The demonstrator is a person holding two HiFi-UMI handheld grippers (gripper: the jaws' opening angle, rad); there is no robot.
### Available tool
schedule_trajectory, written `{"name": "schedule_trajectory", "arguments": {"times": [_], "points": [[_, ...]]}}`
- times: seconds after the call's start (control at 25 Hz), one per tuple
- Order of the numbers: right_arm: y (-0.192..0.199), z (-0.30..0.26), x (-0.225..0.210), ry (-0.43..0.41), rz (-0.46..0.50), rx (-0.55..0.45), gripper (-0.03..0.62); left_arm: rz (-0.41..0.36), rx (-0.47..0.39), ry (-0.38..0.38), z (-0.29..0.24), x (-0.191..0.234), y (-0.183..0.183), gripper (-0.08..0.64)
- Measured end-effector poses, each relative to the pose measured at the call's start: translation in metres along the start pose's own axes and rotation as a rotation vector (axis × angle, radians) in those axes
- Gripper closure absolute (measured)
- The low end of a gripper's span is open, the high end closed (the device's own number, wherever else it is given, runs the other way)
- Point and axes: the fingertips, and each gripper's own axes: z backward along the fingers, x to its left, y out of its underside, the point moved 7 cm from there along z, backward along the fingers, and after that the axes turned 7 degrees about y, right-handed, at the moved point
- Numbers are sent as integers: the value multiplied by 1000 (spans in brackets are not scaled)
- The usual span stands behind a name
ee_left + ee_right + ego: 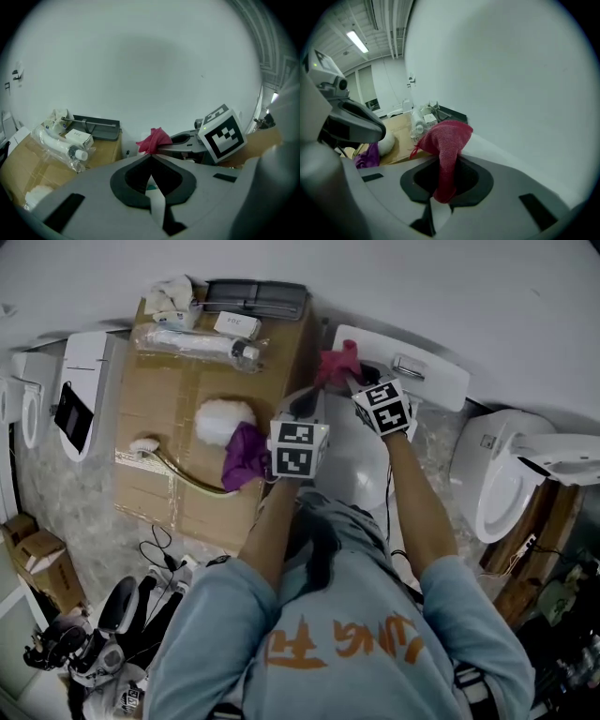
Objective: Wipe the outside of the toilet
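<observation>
Right tongs [449, 159] clamped shut on the red cloth [445, 136]. The cloth bunches out past the tips, with a tail hanging back between the jaws. The cloth sits at the left end of the toilet's tank lid [433, 379], close to the far wall; can't confirm contact.

Left tongs [151, 157] closed tip to tip, nothing gripped. They're held just left of the right tongs, over the left side of the toilet [361, 465].

Cardboard box [206, 488] stands left of the toilet. On it are a purple cloth [244, 456] at the right edge, a white fluffy pad [223, 420] beside that, and a wrapped bottle [199, 343] at the far end. Second toilet [502, 479] is further right.
</observation>
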Motion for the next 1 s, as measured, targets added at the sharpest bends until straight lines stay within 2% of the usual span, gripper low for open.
{"name": "schedule_trajectory", "arguments": {"times": [0.16,0.32,0.68,1.0], "points": [[11,11,-16,58,-53,7,526,-17,18,22,-3,-7,6,535],[25,22,-27,90,-91,-13,526,-16,22,7,0,-2,4,535],[52,45,-50,151,-108,-21,526,-14,19,-26,7,5,2,535],[76,72,-74,224,-203,-30,526,-78,49,33,1,-27,6,535]]}}
